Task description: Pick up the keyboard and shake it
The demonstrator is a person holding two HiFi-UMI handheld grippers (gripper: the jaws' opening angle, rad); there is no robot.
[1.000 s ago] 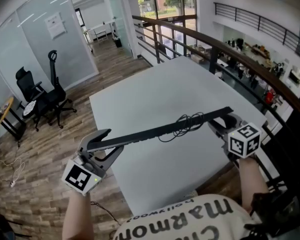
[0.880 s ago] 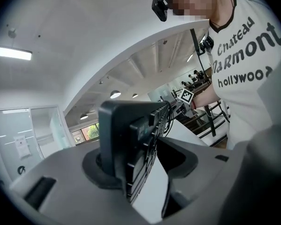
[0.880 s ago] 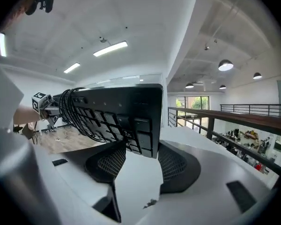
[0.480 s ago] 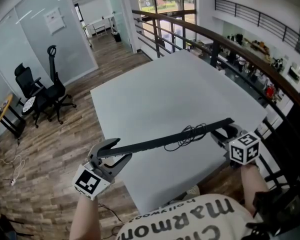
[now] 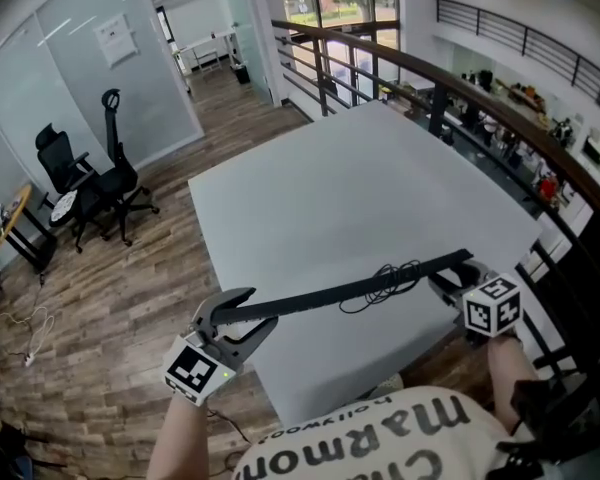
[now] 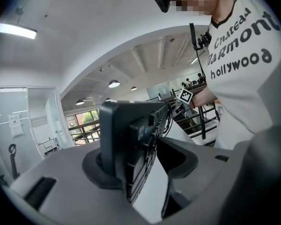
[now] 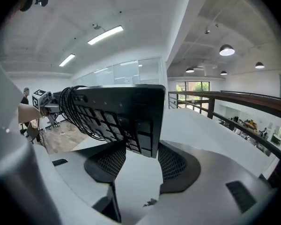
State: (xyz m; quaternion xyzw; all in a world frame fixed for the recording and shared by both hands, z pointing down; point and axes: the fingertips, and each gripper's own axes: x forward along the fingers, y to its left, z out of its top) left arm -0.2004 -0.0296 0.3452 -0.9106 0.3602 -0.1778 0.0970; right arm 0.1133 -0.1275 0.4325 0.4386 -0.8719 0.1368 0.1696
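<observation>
Jaws, head view: left gripper (image 5: 235, 311) is clamped on one short end of the keyboard (image 5: 330, 295) and right gripper (image 5: 448, 271) on the other, each pair held part-way apart by the board's thickness.
Keyboard position, head view: in the air over the near edge of the white table (image 5: 360, 178), turned on edge and spanning the two grippers.
Cable, head view: a black bundle (image 5: 388, 280) is looped at the board nearer the right end.
Left gripper view: dark pads (image 6: 101, 170) flank the case end, with rows of raised keycaps on one face.
Right gripper view: mesh-textured pads (image 7: 172, 164) bracket the squared corner, and the cable coils wrap the body.
Handling, judged: a long, thin, stiff plastic slab, likely light.
Risks, judged: the smooth case could slip when shaken, the keycaps are the fragile part, and the cable may swing.
Hold points, judged: the two short ends, as now.
</observation>
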